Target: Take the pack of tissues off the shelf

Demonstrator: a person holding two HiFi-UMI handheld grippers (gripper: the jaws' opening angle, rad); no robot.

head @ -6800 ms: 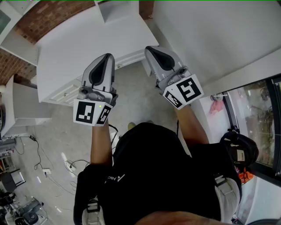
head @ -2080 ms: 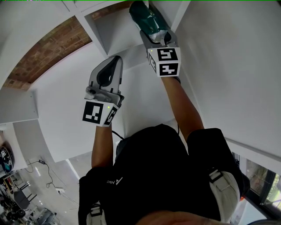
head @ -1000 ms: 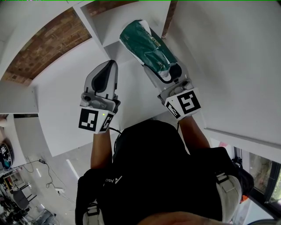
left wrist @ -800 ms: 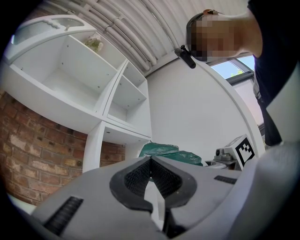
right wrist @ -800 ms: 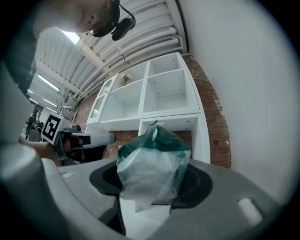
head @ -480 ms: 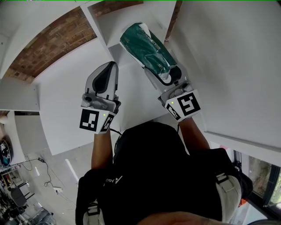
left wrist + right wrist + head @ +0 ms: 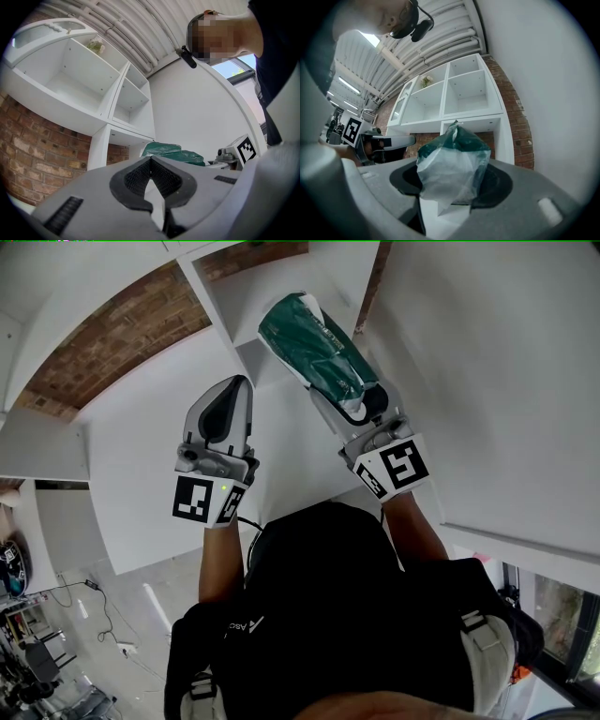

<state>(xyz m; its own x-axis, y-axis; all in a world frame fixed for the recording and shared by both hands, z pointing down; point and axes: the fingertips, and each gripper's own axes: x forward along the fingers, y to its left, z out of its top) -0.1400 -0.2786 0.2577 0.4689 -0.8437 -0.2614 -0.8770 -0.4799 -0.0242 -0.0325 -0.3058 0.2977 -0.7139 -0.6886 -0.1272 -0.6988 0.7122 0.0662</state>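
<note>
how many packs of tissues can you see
1: the green pack of tissues clamped in the right hand-held gripper, just outside the shelf. Others may be hidden deeper inside.

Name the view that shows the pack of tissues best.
Head view: the whole pack of tissues shows, one end in the right gripper. The right gripper view shows only that clamped end; the left gripper view, a green strip beyond its jaws.

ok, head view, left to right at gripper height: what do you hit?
brick wall → left gripper, fingers together and empty → pack of tissues → right gripper, fingers shut on the pack's near end → white wall panel
</note>
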